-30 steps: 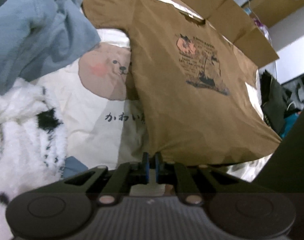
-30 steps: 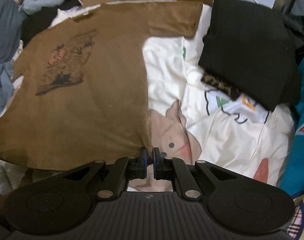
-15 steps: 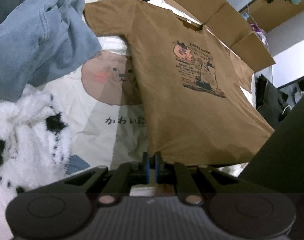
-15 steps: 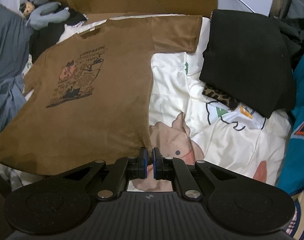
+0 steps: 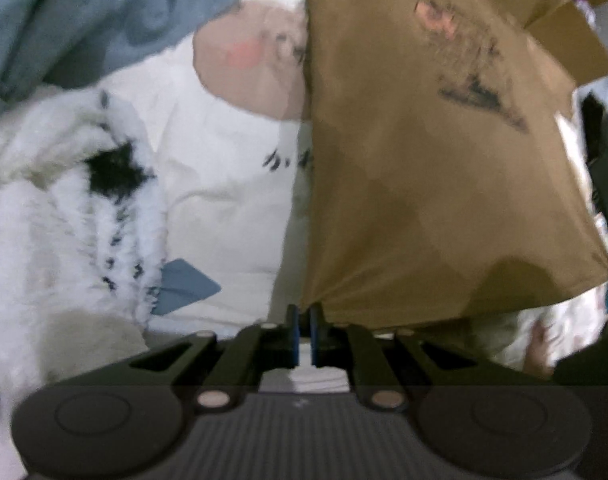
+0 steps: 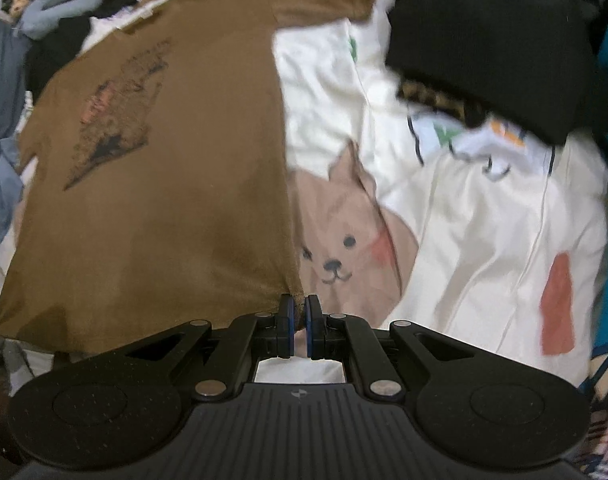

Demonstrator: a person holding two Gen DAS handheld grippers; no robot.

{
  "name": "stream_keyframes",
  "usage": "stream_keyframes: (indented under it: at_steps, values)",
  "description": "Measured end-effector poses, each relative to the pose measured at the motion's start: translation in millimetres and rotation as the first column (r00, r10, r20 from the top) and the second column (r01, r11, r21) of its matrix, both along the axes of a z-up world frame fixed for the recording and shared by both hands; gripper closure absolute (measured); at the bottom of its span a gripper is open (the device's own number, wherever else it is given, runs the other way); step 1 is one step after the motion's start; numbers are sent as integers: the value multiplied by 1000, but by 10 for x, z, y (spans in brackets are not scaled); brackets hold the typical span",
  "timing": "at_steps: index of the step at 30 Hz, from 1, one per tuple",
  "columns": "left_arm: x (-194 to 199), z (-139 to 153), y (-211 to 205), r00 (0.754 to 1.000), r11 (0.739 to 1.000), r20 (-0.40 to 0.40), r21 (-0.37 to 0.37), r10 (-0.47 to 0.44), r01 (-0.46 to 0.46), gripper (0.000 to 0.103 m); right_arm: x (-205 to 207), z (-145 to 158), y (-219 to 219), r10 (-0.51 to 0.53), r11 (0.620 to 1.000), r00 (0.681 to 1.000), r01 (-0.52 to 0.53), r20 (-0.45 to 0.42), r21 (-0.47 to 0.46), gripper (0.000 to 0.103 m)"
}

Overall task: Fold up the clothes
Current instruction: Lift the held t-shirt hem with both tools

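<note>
1. Left gripper (image 5: 304, 318) and right gripper (image 6: 298, 312): fingers clamped on the near hem corners of the brown printed cotton T-shirt (image 5: 424, 160).
2. Shirt runs lengthwise away from both over the cream cartoon-print bed cover (image 6: 484, 220); collar at far end, hem nearest.

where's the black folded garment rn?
Right wrist view, upper right: the black folded garment lies on the cartoon-print bedsheet, right of the brown t-shirt, with a leopard-print piece sticking out under its near edge.

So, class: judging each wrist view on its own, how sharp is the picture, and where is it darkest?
Left wrist view: brown T-shirt print smeared by motion blur, corners dark. Right wrist view: milder blur, bedsheet bear still readable, black garment darkest.
</note>
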State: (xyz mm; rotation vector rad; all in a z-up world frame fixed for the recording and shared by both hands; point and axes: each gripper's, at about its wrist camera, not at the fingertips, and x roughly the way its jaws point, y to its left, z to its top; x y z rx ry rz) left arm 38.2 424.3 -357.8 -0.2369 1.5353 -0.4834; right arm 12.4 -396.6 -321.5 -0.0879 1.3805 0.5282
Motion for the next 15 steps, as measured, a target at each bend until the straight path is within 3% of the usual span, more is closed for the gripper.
stream_keyframes:
  at_steps: [7, 15]
  values:
    - [31, -485, -101, 996, 998, -88, 59, -13, 18, 98, -99, -615, -105, -54, 999, 997, 53, -54, -10, 100]
    - [84, -615, -319, 989, 983, -112, 144, -100, 116, 98, -166, -950, -238, -109, 992, 990, 113, -85, 49, 97]
